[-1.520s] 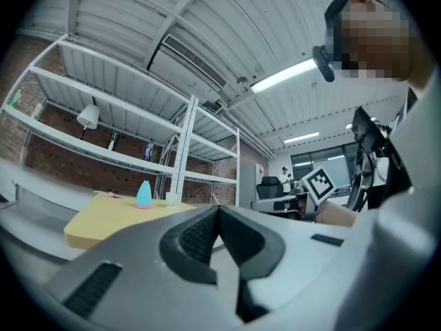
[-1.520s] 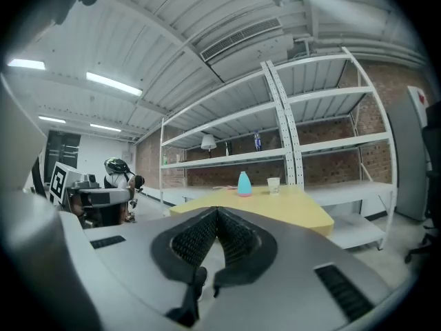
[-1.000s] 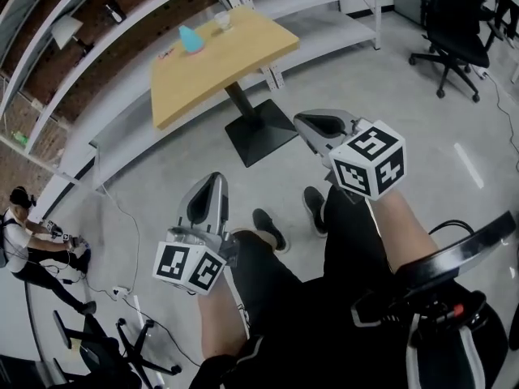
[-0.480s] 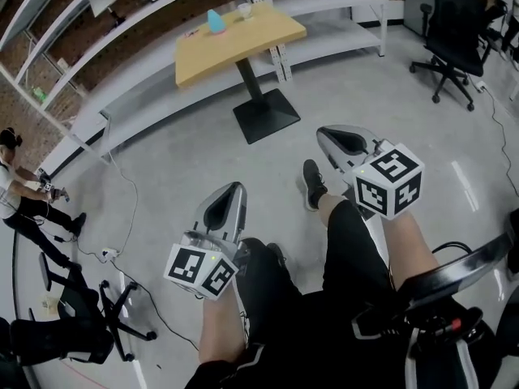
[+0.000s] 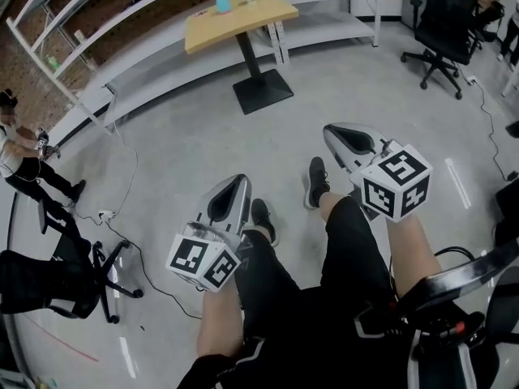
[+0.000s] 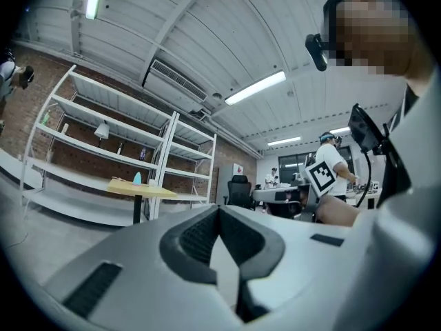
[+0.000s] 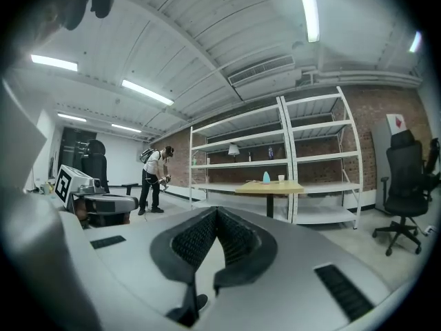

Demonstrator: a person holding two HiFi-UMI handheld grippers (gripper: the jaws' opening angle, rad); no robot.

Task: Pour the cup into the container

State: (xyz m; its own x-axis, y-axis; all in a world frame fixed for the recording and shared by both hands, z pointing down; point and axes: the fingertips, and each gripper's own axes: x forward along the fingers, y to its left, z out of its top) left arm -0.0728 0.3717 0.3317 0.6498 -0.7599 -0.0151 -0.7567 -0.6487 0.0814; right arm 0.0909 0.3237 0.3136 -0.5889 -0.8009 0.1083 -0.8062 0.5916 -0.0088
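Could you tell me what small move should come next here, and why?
Probably step toward the wooden table. It stands far across the floor, with the cup and blue object on it, while the left gripper and right gripper hang above the person's legs, both shut and empty.

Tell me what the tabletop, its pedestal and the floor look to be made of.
Tabletop: probably wood or wood-look laminate; pale tan, matte, even colour.
Pedestal: likely metal; black, a thin post on a flat square plate.
Floor: seems to be polished concrete; seamless grey with soft streaks of reflected light.
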